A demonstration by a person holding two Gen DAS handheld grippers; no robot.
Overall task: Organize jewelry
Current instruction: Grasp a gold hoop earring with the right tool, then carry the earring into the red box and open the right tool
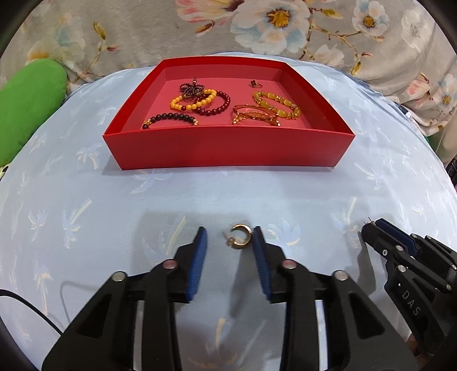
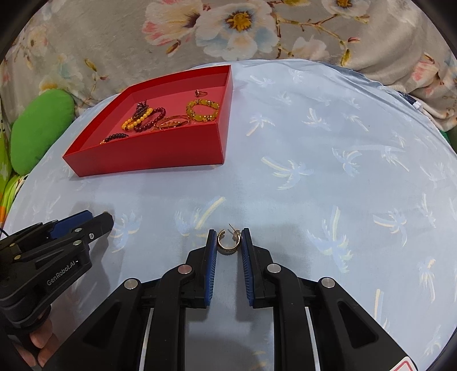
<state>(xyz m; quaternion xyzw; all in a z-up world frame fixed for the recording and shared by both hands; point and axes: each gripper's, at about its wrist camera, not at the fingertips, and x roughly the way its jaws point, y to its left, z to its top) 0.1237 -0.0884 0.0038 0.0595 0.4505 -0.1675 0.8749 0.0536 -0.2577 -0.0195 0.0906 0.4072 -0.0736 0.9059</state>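
A red tray (image 1: 228, 151) sits on the light blue cloth and holds several bead bracelets (image 1: 200, 102) and a small ring (image 1: 253, 83); it also shows in the right wrist view (image 2: 148, 155). One gold hoop earring (image 1: 240, 237) lies on the cloth between the open fingers of my left gripper (image 1: 228, 238), close to the right pad. A second gold hoop earring (image 2: 227, 242) stands between the pads of my right gripper (image 2: 227, 238), which is closed on it. My right gripper also shows in the left wrist view (image 1: 371, 228), my left gripper in the right wrist view (image 2: 97, 219).
A green cushion (image 1: 25, 105) lies left of the tray. A floral blanket (image 1: 257, 25) lies behind the blue cloth (image 2: 328, 142). A black cable (image 1: 28, 308) runs at the lower left.
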